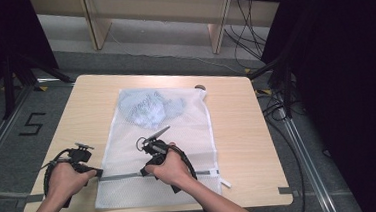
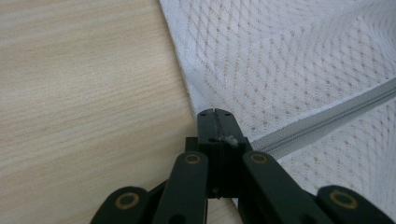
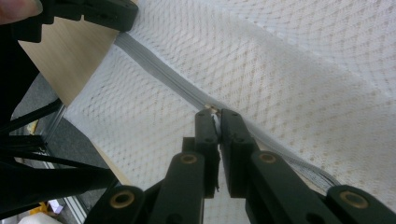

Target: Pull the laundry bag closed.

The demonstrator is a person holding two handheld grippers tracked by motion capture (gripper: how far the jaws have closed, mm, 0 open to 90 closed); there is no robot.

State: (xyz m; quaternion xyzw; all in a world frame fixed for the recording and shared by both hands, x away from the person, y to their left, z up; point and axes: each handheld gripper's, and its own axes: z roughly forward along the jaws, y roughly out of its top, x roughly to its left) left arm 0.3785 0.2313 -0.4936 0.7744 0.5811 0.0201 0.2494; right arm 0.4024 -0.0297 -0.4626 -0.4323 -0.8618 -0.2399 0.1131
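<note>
A white mesh laundry bag [image 1: 160, 138] lies flat on a light wooden table [image 1: 238, 132], its grey zipper [image 1: 125, 176] running crosswise near the edge closest to the person, with a bluish garment [image 1: 148, 108] showing through the mesh at the bag's far end. The left gripper [image 1: 98, 173] sits at the bag's left edge, where the zipper begins; its jaws are pressed together on the bag's corner at the zipper's end [image 2: 219, 135], pinning it. The right gripper [image 1: 144, 173] stands partway along the zipper, to the right of the left one, its jaws drawn tight on what looks like the zipper's small pull tab [image 3: 214, 112]. The zipper's long axis runs straight from one gripper to the other and on toward the bag's right edge, where a white tag [image 1: 225, 183] juts out. Judging by this, the right hand is placed to draw the slider along that line while the left anchors the bag against the pull.
</note>
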